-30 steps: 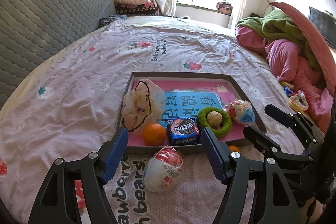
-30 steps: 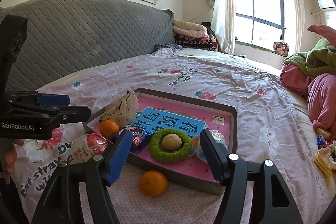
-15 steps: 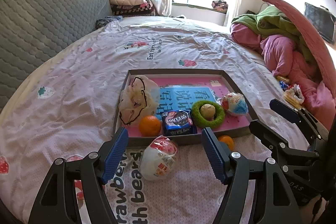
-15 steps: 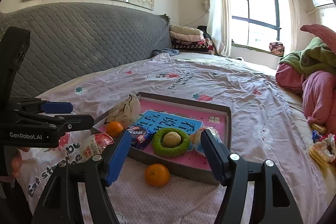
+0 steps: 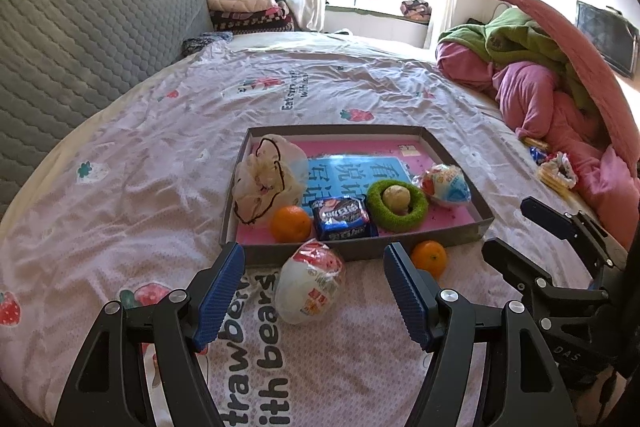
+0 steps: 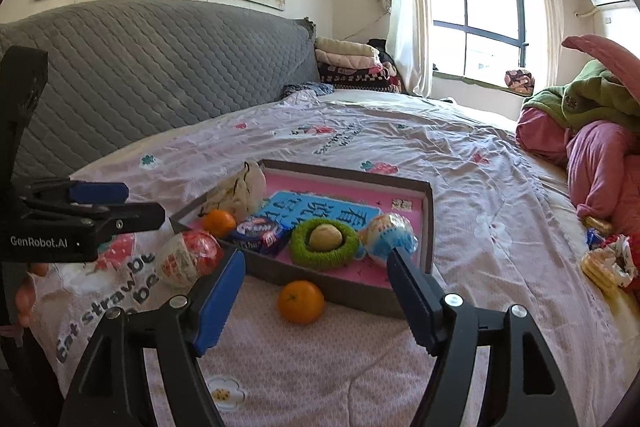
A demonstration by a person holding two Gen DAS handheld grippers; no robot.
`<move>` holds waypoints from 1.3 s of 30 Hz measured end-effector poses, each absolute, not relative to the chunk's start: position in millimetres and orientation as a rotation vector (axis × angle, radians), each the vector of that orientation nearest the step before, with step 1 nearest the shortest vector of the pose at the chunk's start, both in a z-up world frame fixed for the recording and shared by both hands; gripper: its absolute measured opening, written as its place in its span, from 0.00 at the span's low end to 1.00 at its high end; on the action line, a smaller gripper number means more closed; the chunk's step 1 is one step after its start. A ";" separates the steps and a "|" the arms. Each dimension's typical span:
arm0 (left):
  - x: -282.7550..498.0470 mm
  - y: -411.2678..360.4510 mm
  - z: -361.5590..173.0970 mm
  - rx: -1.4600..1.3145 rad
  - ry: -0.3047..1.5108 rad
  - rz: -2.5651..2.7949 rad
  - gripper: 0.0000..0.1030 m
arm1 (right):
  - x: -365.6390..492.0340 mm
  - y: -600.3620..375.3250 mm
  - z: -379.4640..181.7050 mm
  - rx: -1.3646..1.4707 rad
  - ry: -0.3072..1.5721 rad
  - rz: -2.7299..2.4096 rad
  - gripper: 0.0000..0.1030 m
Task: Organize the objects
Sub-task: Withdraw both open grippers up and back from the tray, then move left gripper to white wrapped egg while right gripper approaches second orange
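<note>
We see a shallow grey cardboard tray with a pink floor lying on the bed, in the middle of both wrist views, on a wrinkled pale lilac sheet printed with strawberries and lettering. Inside it lie a blue booklet with large characters, a crumpled cream mesh pouch at the left end, an orange at the near left wall, a glossy dark-blue snack pack just beside that, a fuzzy green ring with a pale round lump sitting in its hole, and a blue-and-white wrapped ball at the right. Outside the tray, against its near wall, a red-and-white wrapped ball rests on the sheet in the lower middle of the left view, and a second orange sits in front of the wall in the lower middle of the right view. The left tool stands with its ribbed blue pads wide apart and nothing gripped, the red-and-white ball lying between and beyond the tips. The right tool has just been opening its jaws, which stand apart and empty, the loose orange ahead between them. A quilted grey headboard fills the left, folded blankets sit by the window, and heaped pink and green bedding crowds the right edge.
</note>
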State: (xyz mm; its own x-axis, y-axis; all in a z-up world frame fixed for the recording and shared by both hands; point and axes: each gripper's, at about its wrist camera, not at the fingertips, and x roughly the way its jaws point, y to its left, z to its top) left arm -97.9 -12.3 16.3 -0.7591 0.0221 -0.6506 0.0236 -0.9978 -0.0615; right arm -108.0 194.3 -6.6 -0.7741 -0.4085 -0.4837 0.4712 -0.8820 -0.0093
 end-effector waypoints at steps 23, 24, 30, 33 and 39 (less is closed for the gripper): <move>-87.3 -11.3 -5.2 1.176 0.072 -2.926 0.72 | -98.6 187.9 -24.0 0.737 0.202 -2.575 0.71; -87.7 -11.2 -6.8 1.183 0.072 -2.924 0.72 | -98.9 186.3 -25.6 0.744 0.209 -2.570 0.71; -90.0 -12.8 -17.9 1.215 0.076 -2.912 0.72 | -101.3 179.5 -34.6 0.781 0.238 -2.555 0.71; -92.2 -14.4 -24.5 1.233 0.084 -2.903 0.72 | -104.8 178.2 -40.3 0.814 0.246 -2.553 0.71; -99.1 -17.6 -38.2 1.270 0.090 -2.885 0.72 | -117.0 176.7 -51.1 0.897 0.246 -2.552 0.71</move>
